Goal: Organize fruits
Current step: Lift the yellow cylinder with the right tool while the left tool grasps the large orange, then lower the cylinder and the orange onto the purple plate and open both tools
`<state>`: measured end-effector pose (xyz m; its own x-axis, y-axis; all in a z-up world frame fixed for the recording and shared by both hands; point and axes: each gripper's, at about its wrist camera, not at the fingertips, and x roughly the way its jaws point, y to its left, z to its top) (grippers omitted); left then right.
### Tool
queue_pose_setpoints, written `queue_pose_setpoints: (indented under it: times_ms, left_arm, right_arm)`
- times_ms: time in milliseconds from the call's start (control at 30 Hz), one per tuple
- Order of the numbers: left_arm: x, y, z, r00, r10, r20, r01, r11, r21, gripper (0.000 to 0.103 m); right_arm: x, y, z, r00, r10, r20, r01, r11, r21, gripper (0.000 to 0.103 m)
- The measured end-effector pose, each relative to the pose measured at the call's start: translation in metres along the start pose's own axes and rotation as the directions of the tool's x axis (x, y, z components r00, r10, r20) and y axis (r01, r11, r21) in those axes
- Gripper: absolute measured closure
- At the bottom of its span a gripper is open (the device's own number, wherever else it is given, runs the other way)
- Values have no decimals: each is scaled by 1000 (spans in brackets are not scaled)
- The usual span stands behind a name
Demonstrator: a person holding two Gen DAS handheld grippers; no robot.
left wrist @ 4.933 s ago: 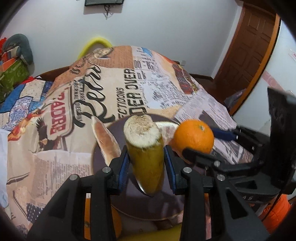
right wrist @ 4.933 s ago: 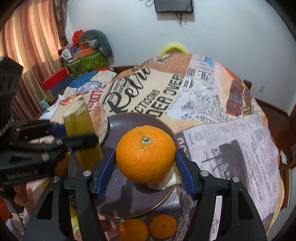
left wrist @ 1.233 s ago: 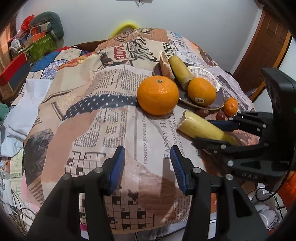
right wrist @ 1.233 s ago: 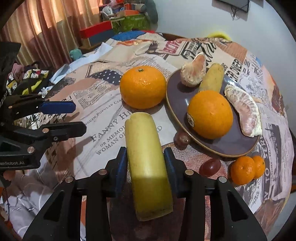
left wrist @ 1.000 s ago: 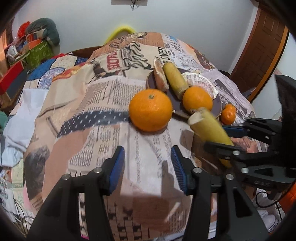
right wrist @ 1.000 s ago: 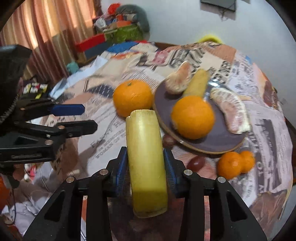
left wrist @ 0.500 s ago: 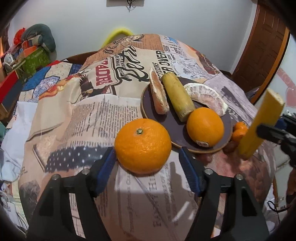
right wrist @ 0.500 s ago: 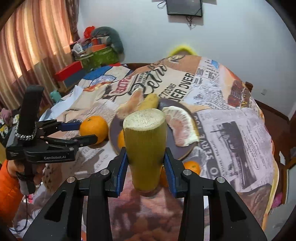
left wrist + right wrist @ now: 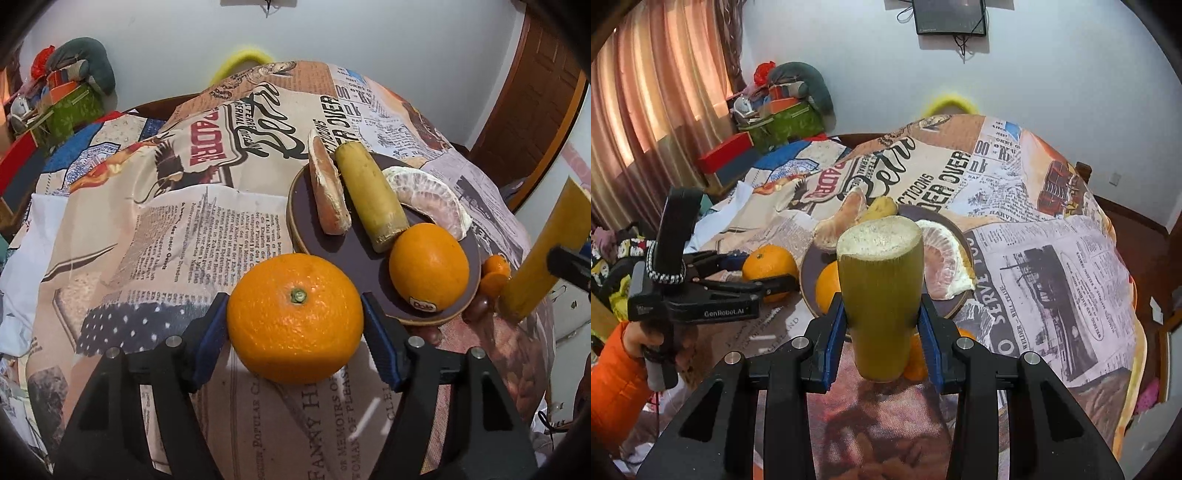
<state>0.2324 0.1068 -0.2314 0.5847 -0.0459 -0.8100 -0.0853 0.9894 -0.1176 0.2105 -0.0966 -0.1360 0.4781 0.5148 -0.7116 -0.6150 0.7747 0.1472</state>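
Left gripper [image 9: 294,325]: fingers set wide around a large orange [image 9: 294,318] that sits on the newsprint-pattern cloth [image 9: 177,236] covering the bench. Blue pads are right at the orange's sides; cannot tell whether they touch it or grip it.

Right gripper [image 9: 881,321]: fingers closed on a yellow-green sugarcane piece [image 9: 881,291], held upright above the cloth, pale cut end up. In the left wrist view the same piece [image 9: 539,254] shows at the right edge, tilted, beyond the plate.

Dark round plate [image 9: 354,254] lies just beyond the large orange. On it: a peeled pomelo segment [image 9: 327,188] at the left, a second sugarcane piece [image 9: 371,195] beside it, another pomelo segment [image 9: 432,197] at the right, and a stickered orange [image 9: 428,271] on the near rim side.

Small mandarins [image 9: 495,271] rest on the cloth just off the plate's right rim.
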Motion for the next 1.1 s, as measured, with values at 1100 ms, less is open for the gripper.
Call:
queue_pose_setpoints:
  times_ms: [1100]
  left_arm:
    - [-19,-44,72,983,-100,155,91,994,62,34]
  right_arm:
    - [63,-29,38,998,2,-60,-1,1000,10,69]
